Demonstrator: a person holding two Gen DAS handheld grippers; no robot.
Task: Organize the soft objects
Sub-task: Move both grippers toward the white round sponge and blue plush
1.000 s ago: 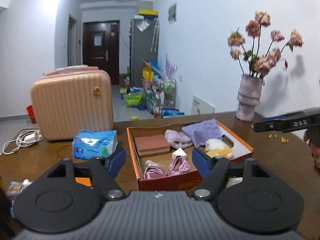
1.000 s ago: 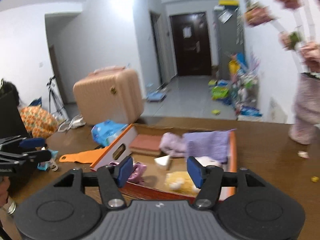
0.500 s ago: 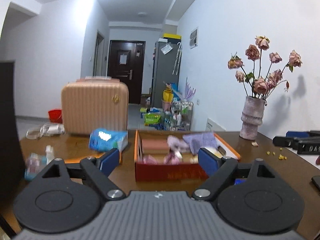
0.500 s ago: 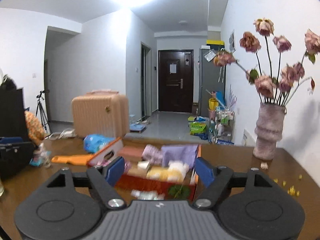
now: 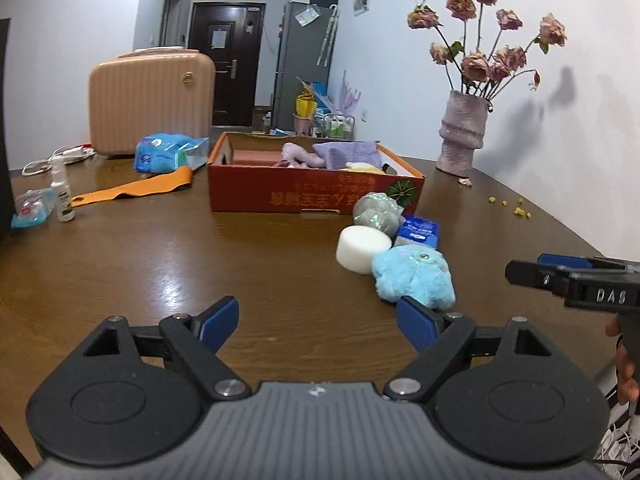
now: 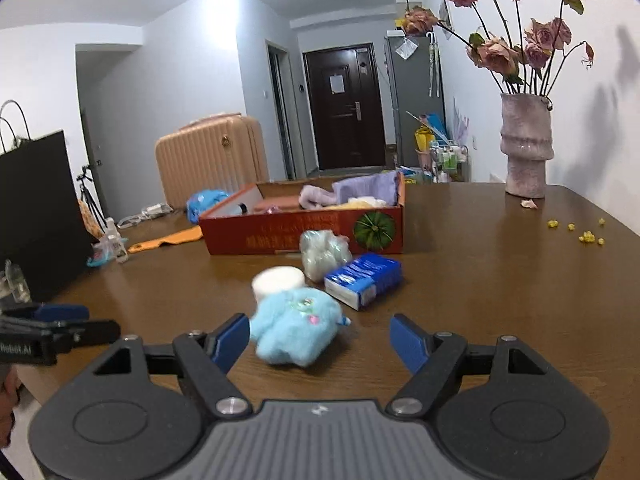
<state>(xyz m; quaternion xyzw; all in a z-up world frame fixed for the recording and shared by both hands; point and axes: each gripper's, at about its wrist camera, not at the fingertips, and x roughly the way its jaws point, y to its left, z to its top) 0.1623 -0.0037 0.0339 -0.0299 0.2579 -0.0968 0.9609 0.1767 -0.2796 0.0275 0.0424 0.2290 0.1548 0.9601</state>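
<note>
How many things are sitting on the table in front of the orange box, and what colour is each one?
Blue: 2, the fluffy blue toy and the blue tissue pack
White: 1, the round white sponge
Pale green: 1, the shiny wrapped ball
Total: 4, all outside the orange box

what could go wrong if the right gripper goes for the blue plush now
1. The blue plush lies off-centre in the open right gripper, near its left finger, so closing now may pinch only fluff and let it slip.
2. The white foam disc and blue tissue pack sit close behind the plush; pushing forward could shove them.
3. The open left gripper is also near the plush, so the two could collide.
</note>
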